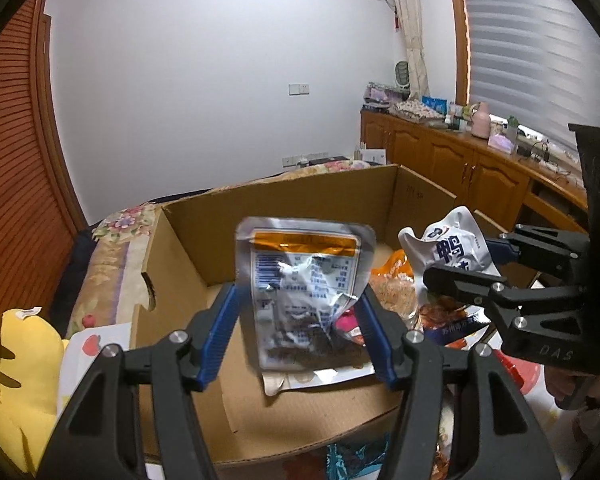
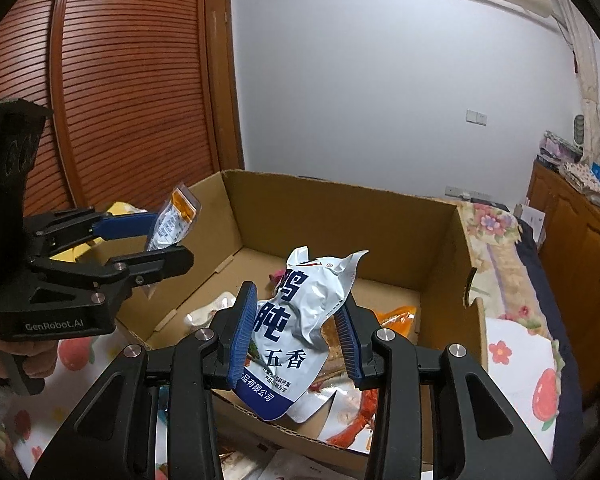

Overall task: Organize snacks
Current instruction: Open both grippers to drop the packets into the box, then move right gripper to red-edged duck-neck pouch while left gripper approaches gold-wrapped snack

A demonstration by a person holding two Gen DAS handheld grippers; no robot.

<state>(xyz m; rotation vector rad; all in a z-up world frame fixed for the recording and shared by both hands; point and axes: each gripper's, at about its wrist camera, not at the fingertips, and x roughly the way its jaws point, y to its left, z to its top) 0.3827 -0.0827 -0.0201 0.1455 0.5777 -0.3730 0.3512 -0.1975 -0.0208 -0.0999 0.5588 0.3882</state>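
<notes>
Gripping a silver pouch (image 1: 306, 296) between its blue pads (image 1: 220, 336), the left gripper (image 1: 300, 320) holds it upright above the near left part of the box (image 1: 284, 196). The pouch is crinkled foil with an orange band across its top, a block of blue print below, and a clear lower part showing dark contents. The right gripper (image 2: 298, 334) is clenched on a white pouch (image 2: 300, 320), a creased bag with large dark blue characters, a blue strip along its bottom edge and a pinched, flared top. It hangs tilted over the near right part of the box.

Nearest in the left view, a yellow plush (image 1: 16, 380) sits at the left, beside a cloth printed with red fruit (image 2: 532, 364) that lies under the box. More packets (image 2: 364, 420) show at the box's near edge, one with a red lobster picture. The box is brown cardboard, open at the top, its walls standing higher than the snacks inside. On its floor lie an orange packet (image 2: 396, 318), a pale packet (image 2: 210, 312) and a bit of pink wrapper; the held pouches hide part of them. In the left view the right gripper reaches in from the right, near the silver pouch but apart from it. Just beyond the box is a floral quilt (image 1: 120, 224). Farther right runs a wooden cabinet (image 1: 452, 160) with small items on top, under a window blind (image 1: 532, 48). At the far left is a slatted wooden door (image 2: 112, 92), and a white wall (image 1: 220, 80) closes the back.
</notes>
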